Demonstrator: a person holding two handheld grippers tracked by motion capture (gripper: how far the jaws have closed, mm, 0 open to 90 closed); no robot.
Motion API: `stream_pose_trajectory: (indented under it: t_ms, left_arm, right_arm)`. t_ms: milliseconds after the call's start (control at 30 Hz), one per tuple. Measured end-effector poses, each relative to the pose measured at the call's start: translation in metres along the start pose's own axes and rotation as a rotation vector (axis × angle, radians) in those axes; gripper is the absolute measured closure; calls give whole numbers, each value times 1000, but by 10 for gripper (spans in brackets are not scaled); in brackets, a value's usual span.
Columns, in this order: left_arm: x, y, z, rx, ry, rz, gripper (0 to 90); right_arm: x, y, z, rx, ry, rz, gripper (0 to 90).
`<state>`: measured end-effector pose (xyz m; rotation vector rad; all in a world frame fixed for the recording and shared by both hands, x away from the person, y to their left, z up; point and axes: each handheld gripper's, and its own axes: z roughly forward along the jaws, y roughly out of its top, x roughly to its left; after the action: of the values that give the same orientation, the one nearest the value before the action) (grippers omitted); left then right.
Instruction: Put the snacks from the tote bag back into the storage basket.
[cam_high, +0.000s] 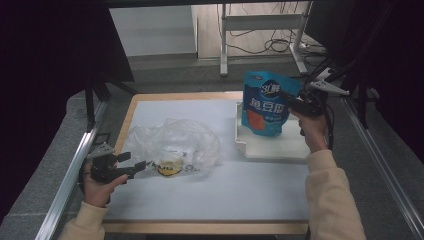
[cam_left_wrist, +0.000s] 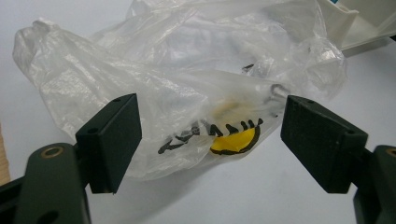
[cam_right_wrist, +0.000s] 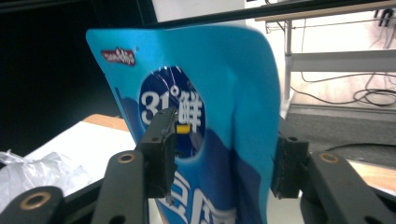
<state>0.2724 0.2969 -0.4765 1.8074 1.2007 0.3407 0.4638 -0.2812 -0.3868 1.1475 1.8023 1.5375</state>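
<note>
Table (cam_high: 225, 190) is carrying everything. The work looks like moving the blue pouch (cam_high: 265, 102) between the clear plastic bag (cam_high: 175, 142) and the white tray (cam_high: 270, 150). Going by the layout, the tray end is roughly done and the bag end is pending.

The white tray is lying directly below and just ahead of the right gripper (cam_high: 299, 105). The pouch's bottom edge is sitting on or just over the tray floor; contact is hard to call.

The plastic bag is lying crumpled on the table, right in front of the left gripper (cam_high: 136, 166) and well apart from the right one. The left gripper's jaws are standing wide apart, with the near fold of the bag bulging into the gap. No pad is pressing on it in the left gripper view, so there is no grab yet. That is probably the remaining step.

The blue pouch is standing upright between the right gripper's jaws. In the right gripper view the jaws are standing apart. One pad is overlapping the pouch's printed face and the other is sitting at its side edge. Neither looks to be squeezing, so I'm reading the pouch as let go, not clamped. It is looking free to tip.

A yellow-and-black mark (cam_left_wrist: 233, 140) is showing through the bag film, midway between the left jaws and slightly beyond the pads. I can't tell whether it is print or contents.
</note>
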Motion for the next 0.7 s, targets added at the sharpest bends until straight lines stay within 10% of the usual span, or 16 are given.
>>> stream_pose_trajectory:
  t_ms: [700]
  left_arm:
    - [-8, 3, 0, -10, -17, 25, 210]
  right_arm:
    - [5, -47, -56, 57, -68, 46, 412]
